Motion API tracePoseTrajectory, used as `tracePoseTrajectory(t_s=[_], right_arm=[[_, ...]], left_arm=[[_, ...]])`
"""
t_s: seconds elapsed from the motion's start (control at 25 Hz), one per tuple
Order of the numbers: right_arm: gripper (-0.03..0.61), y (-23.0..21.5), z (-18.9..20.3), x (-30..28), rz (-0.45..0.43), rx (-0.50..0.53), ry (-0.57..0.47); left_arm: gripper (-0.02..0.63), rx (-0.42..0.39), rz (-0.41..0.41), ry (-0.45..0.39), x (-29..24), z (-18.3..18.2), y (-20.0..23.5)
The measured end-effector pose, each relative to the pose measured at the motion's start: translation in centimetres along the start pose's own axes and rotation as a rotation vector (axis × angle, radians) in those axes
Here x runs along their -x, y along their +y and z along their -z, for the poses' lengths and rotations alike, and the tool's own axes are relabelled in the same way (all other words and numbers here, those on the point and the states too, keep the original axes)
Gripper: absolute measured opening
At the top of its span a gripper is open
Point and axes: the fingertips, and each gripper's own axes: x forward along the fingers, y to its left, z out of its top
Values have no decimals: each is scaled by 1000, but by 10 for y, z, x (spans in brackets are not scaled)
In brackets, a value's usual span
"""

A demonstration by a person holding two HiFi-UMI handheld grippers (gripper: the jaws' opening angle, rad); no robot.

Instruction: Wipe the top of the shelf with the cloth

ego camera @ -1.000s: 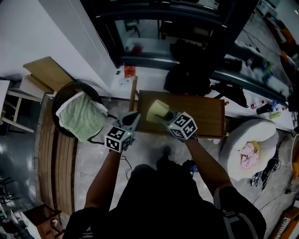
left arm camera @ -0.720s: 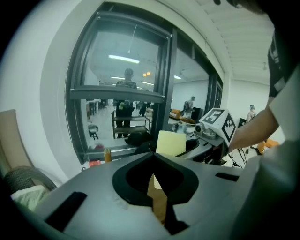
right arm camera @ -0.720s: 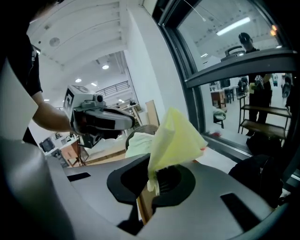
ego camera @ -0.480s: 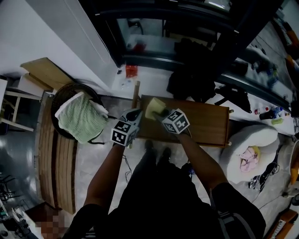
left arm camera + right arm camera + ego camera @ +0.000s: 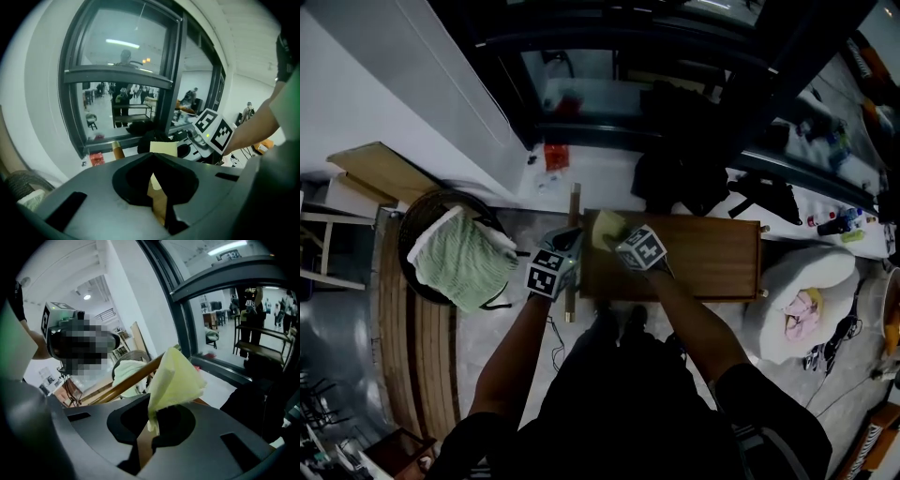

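The brown wooden shelf top point(image 5: 698, 267) lies in front of me in the head view. A pale yellow cloth point(image 5: 606, 227) rests at its far left corner, and my right gripper point(image 5: 615, 242) is shut on it. In the right gripper view the cloth point(image 5: 176, 378) rises folded out of the closed jaws of the right gripper point(image 5: 153, 422). My left gripper point(image 5: 569, 238) hovers just off the shelf's left edge, beside the right one. Its jaws meet at the tip of the left gripper point(image 5: 152, 157), shut with nothing in them. The left gripper view also shows the cloth point(image 5: 163, 148).
A dark round basket holding a green towel point(image 5: 461, 259) stands on the left by wooden slats point(image 5: 411, 328). A wooden post point(image 5: 573, 202) rises at the shelf's left end. Black bags point(image 5: 684, 173) lie behind the shelf below a window frame. A white cushion point(image 5: 802, 291) sits at the right.
The right gripper has carried the cloth left along the shelf top toward its left corner. The left gripper stayed beside it. The view has shifted closer over the shelf.
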Motion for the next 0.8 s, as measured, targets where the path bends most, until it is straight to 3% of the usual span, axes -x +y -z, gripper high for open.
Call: tracePoseTrajectory(t_s=[0.8], right_arm=[[31,-30,24,-67,17,-83,179]], left_arm=[[6,12,-2,92,-19,21,25]])
